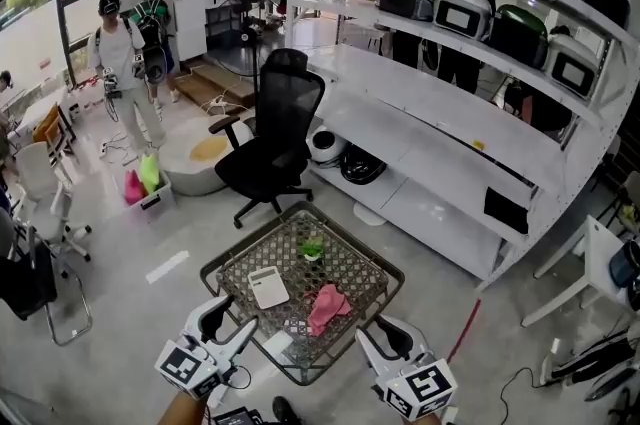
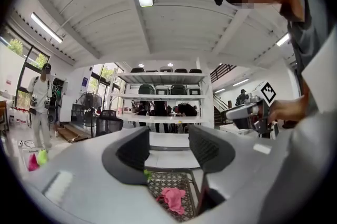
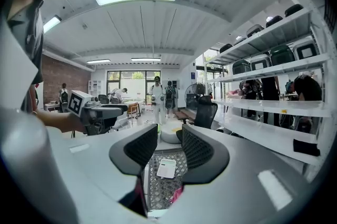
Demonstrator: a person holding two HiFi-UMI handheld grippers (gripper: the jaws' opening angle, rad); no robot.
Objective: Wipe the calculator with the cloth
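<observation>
A white calculator (image 1: pixel 268 286) lies on the left part of a low table with a woven top (image 1: pixel 350 258). A crumpled pink cloth (image 1: pixel 328 306) lies to its right, and a small green thing (image 1: pixel 312 249) sits farther back. My left gripper (image 1: pixel 232 316) hovers at the table's near left corner, open and empty. My right gripper (image 1: pixel 385 335) hovers at the near right edge, its jaws a little apart with nothing between them. The left gripper view shows the cloth (image 2: pixel 172 199) below the open jaws. In the right gripper view the calculator (image 3: pixel 167 168) lies ahead below the jaws.
A black office chair (image 1: pixel 270 143) stands just behind the table. White shelving (image 1: pixel 450 113) with dark cases runs along the right. Two people (image 1: pixel 125 63) stand at the back left, near a round white base (image 1: pixel 200 158). A white chair (image 1: pixel 40 178) is at the left.
</observation>
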